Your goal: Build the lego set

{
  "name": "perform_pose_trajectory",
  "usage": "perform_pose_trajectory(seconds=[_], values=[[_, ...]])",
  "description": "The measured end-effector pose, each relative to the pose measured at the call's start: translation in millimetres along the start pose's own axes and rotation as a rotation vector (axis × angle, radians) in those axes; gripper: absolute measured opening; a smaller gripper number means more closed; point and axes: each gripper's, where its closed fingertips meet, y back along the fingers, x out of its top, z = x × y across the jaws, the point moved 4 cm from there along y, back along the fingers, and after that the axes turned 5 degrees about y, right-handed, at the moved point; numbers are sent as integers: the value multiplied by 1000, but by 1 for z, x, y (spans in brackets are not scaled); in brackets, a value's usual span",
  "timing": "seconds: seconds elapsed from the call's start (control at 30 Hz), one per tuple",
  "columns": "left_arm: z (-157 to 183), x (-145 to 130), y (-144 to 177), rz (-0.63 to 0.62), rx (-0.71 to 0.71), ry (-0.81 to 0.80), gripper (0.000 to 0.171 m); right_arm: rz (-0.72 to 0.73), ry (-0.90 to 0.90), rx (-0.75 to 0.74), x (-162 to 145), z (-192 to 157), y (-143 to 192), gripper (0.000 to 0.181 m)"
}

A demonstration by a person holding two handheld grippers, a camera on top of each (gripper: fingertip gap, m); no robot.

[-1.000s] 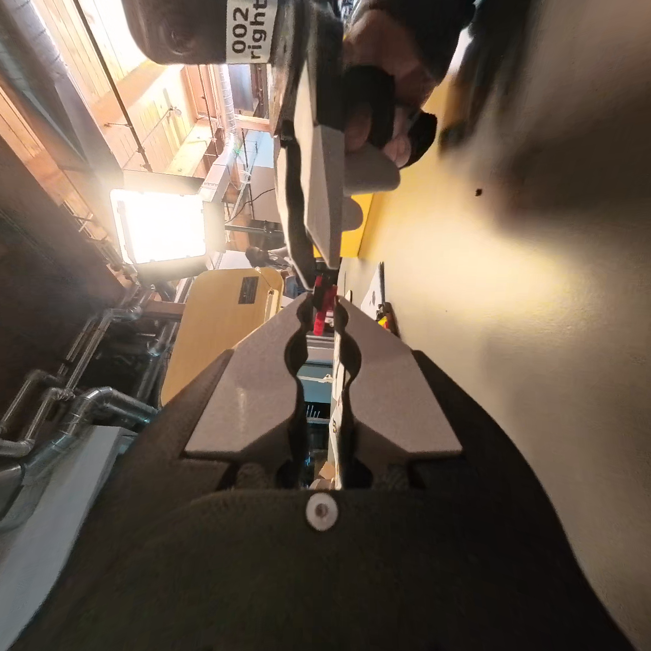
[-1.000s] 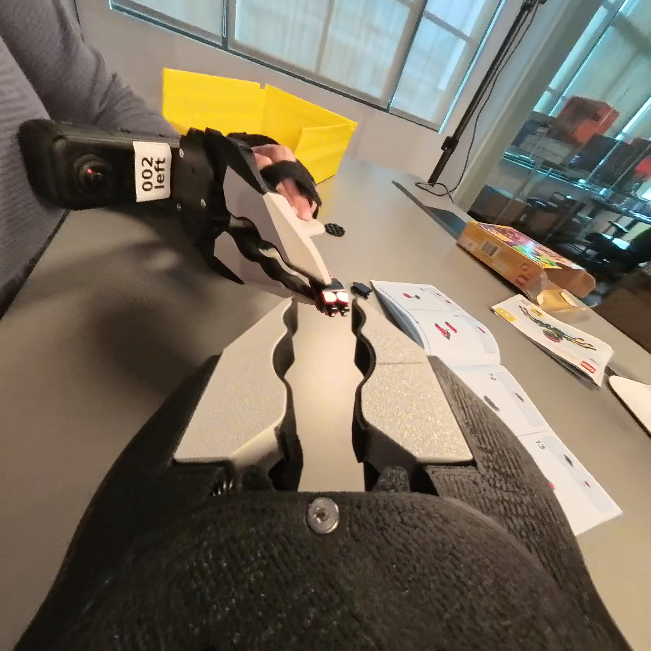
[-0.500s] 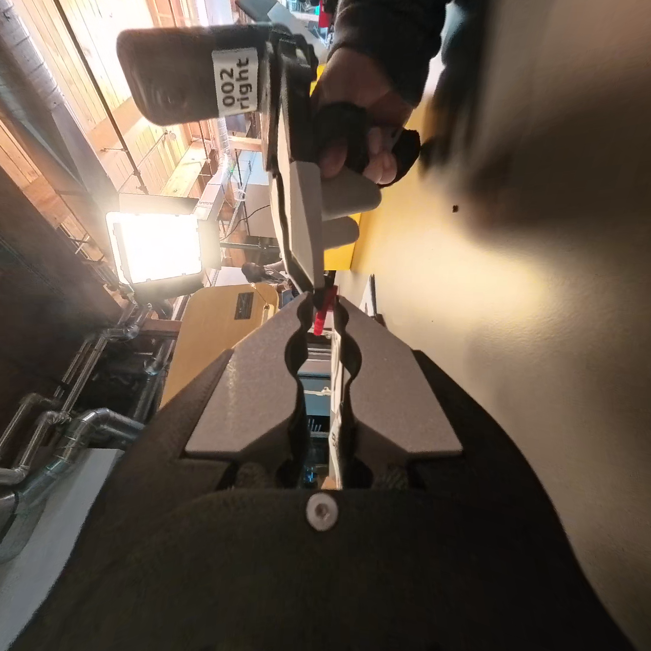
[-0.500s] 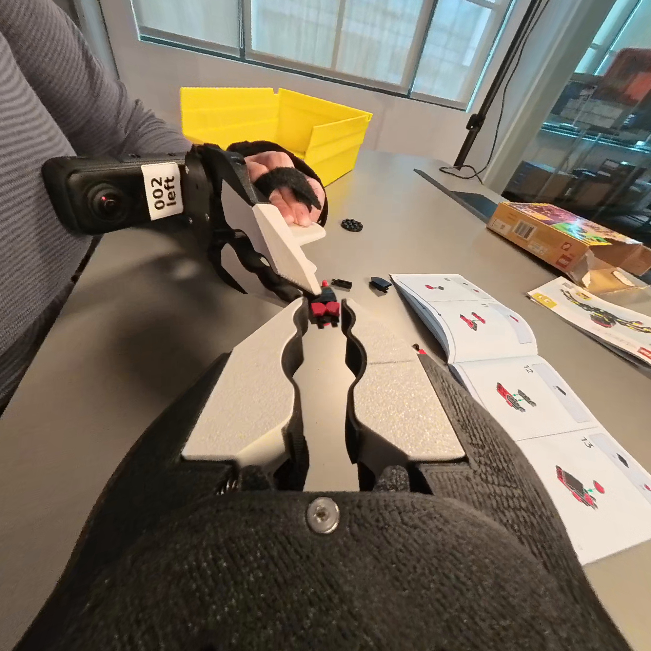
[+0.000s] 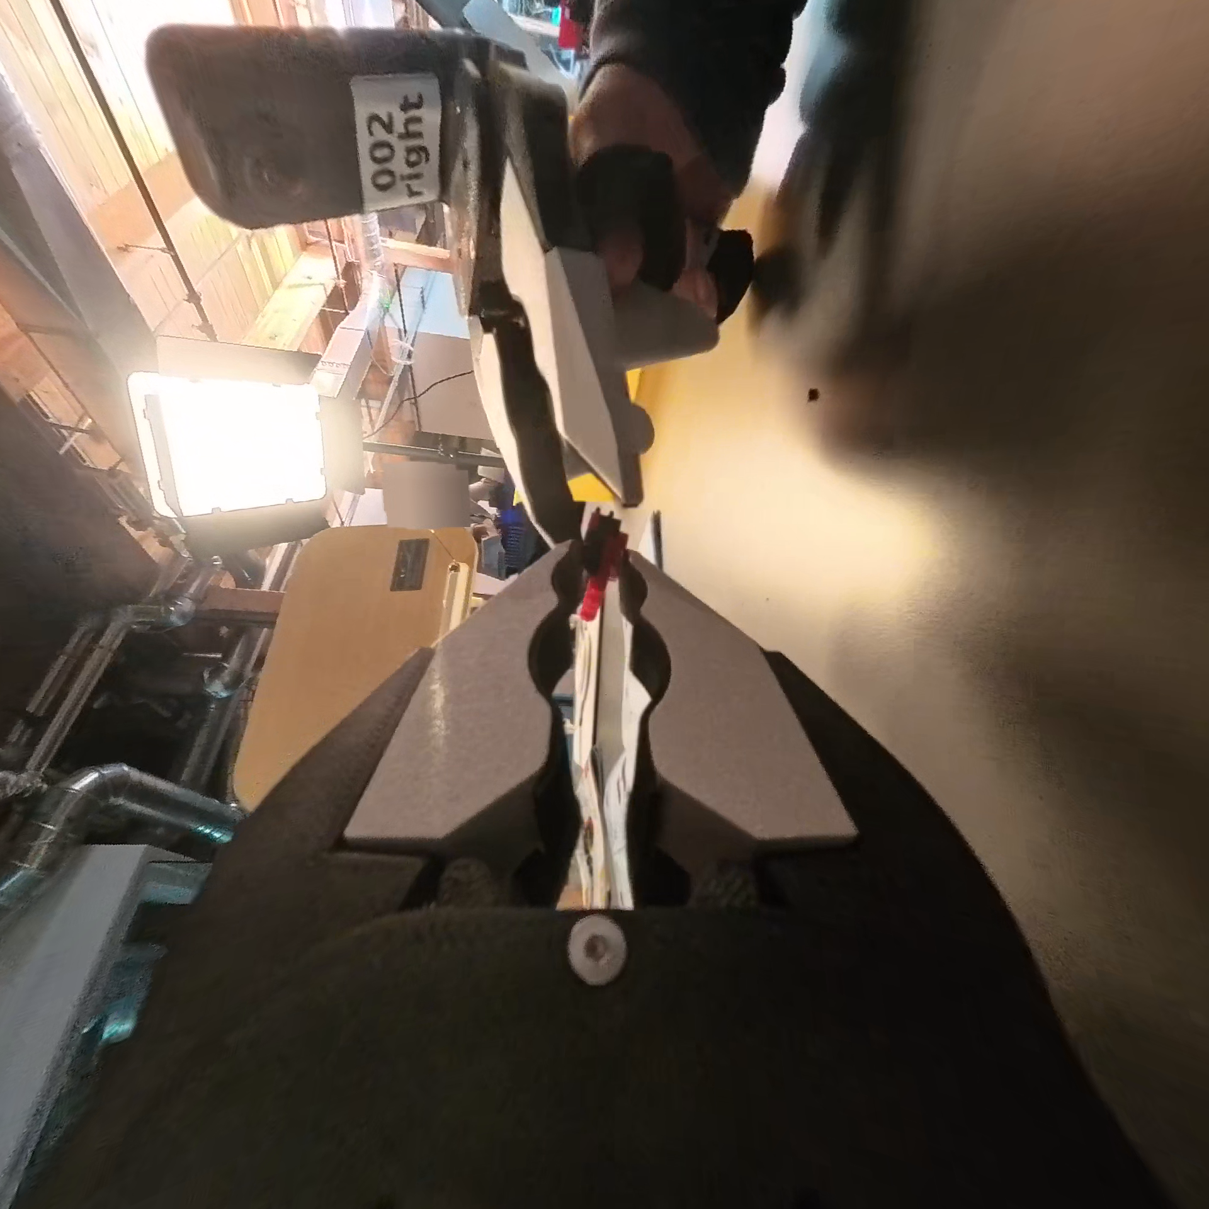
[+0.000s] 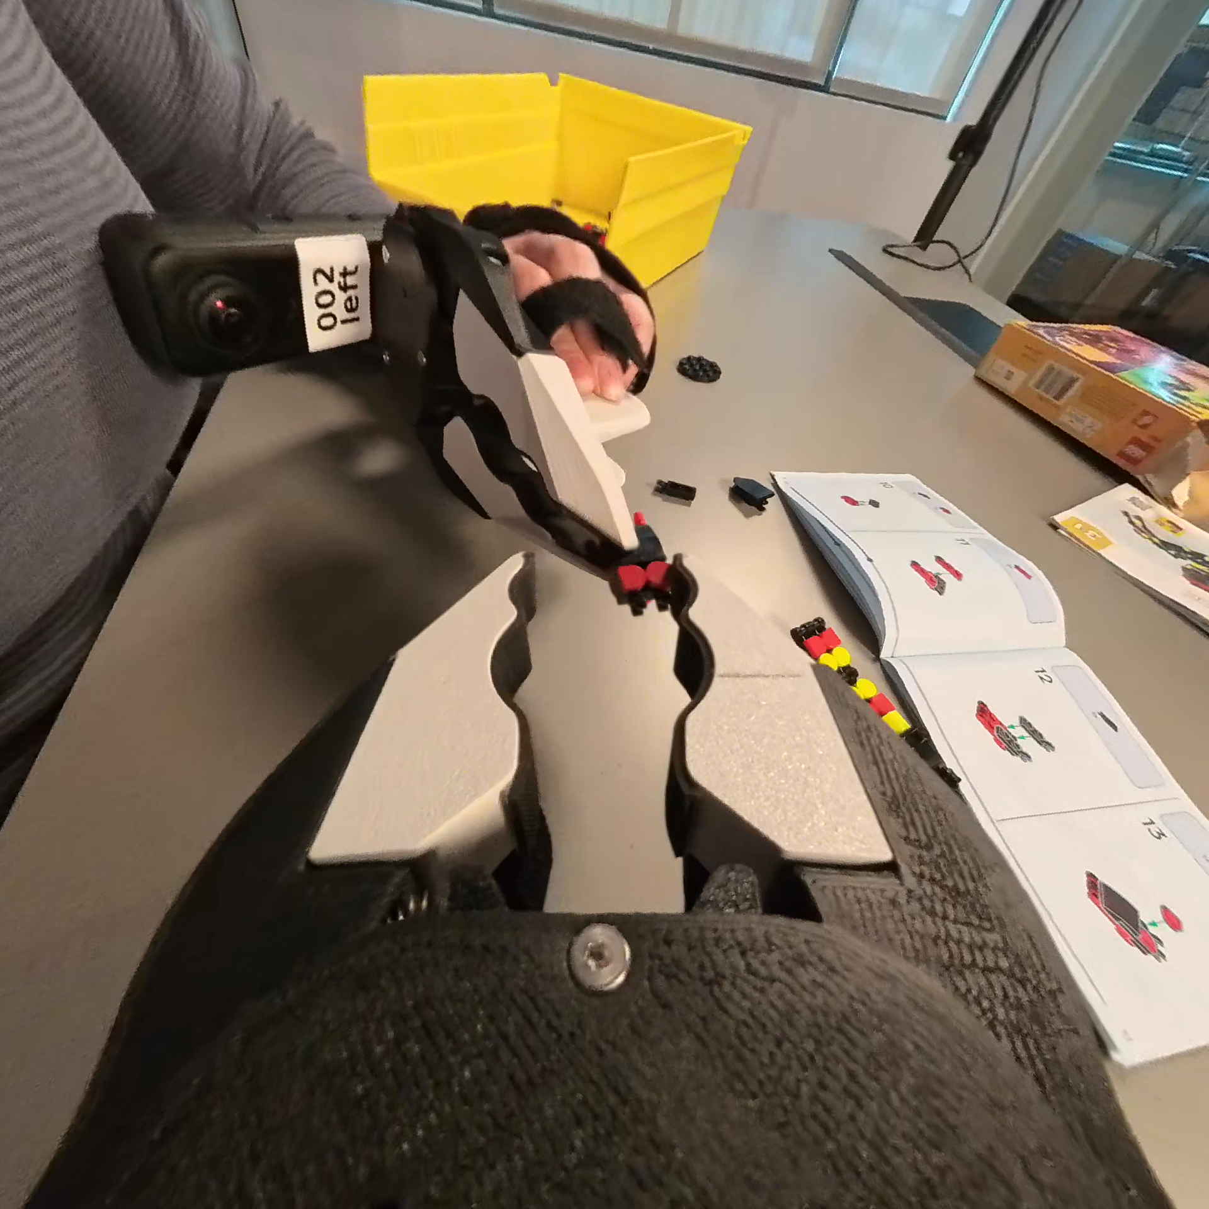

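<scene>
Left gripper (image 6: 631, 546) is pinching the small red-and-black lego assembly (image 6: 643, 579) above the table while the right gripper (image 6: 605, 569) (jaws parted) is flanking it, loose pieces (image 6: 850, 680) still awaiting attachment.

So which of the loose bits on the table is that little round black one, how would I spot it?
Start at the yellow bin at the far end of the grey table. Just in front of it, beside the gloved hand, lies the round black piece. It is a studded disc, while the two black pieces nearer the open booklet are angular.
</scene>
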Motion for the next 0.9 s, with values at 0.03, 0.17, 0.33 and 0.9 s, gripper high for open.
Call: perform_pose_trajectory(seconds=[0.03, 0.17, 0.33, 0.9], values=[[2, 0, -1, -1, -11, -2, 9, -14, 10, 5, -1, -1, -2, 42], [12, -2, -5, -36, -72, -41, 9, -52, 59, 4, -2, -7, -9, 39], [27, -6, -6, -66, -161, -122, 10, -180, 85, -99, -18, 5, 0, 46], [35, -10, -6, -107, -256, -143, 10, -358, 67, -8, -38, -8, -12, 36]])
